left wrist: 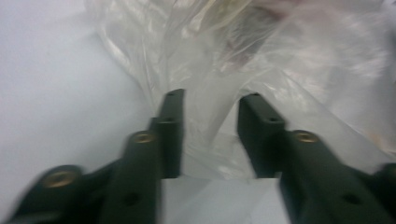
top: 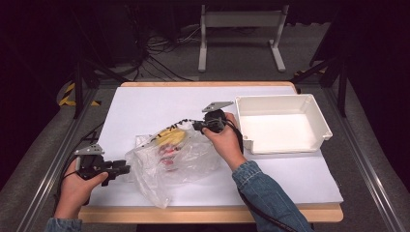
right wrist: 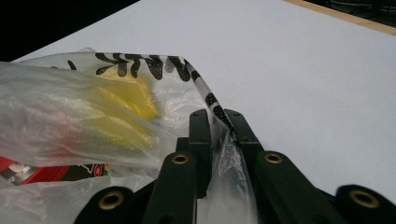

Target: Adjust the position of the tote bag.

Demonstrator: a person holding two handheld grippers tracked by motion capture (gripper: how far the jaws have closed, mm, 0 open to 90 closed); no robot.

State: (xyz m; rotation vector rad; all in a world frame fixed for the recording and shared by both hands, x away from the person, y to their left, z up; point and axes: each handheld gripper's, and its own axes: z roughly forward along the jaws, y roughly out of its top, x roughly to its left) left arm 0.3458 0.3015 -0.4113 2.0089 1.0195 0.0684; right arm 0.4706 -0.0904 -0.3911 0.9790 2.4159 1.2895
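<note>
A clear plastic bag lies crumpled on the white sheet, holding a yellow item and a red packet. My right gripper is at the bag's upper right end, shut on its black-printed rim; in the right gripper view the jaws pinch that film, with the yellow item and red packet to the left. My left gripper sits at the bag's left edge. In the left gripper view its jaws stand apart, with loose bag film between them, unpressed.
A white rectangular tray stands at the right of the table, just beyond my right hand. The white sheet covers the tabletop, with a wooden edge along the front. A white frame stands on the floor beyond.
</note>
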